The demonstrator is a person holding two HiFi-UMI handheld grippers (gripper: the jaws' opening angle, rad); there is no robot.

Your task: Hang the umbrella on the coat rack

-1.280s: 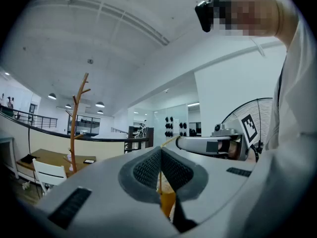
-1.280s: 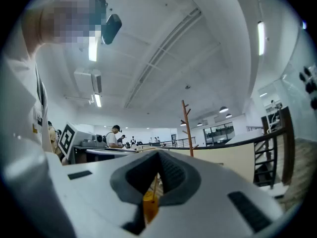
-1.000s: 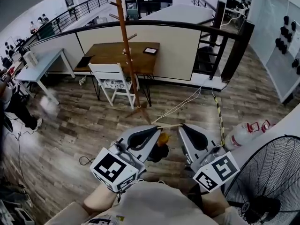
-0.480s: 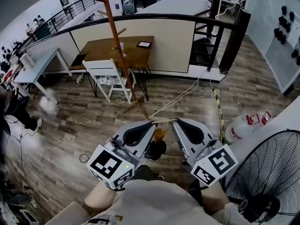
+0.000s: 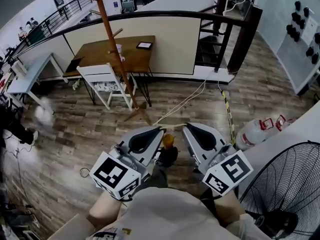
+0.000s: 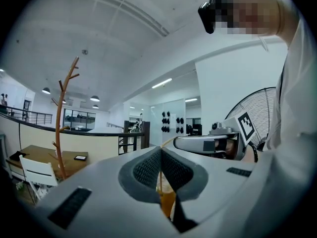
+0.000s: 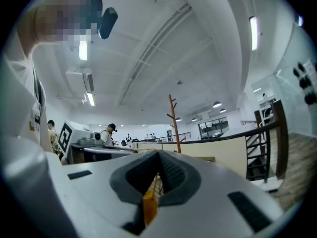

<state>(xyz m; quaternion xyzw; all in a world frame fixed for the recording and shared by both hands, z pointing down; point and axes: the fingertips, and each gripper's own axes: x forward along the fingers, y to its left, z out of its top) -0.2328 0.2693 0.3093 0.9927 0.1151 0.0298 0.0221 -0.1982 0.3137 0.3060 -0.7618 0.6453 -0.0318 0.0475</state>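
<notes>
The left gripper point(image 5: 160, 129) and right gripper point(image 5: 184, 127) are each pinched tight on the umbrella's thin yellow wrist cord point(image 6: 160, 177), their tips near each other. The umbrella point(image 5: 168, 155) hangs between them over the wooden floor, amber handle point(image 5: 169, 139) uppermost. It looks light and free to swing. The cord seems soft and limp (best kept taut from two points to slip over a peg). The coat rack point(image 5: 112, 49) stands well apart, by the wooden table's point(image 5: 100, 59) near edge. No brand or lettering is legible.
</notes>
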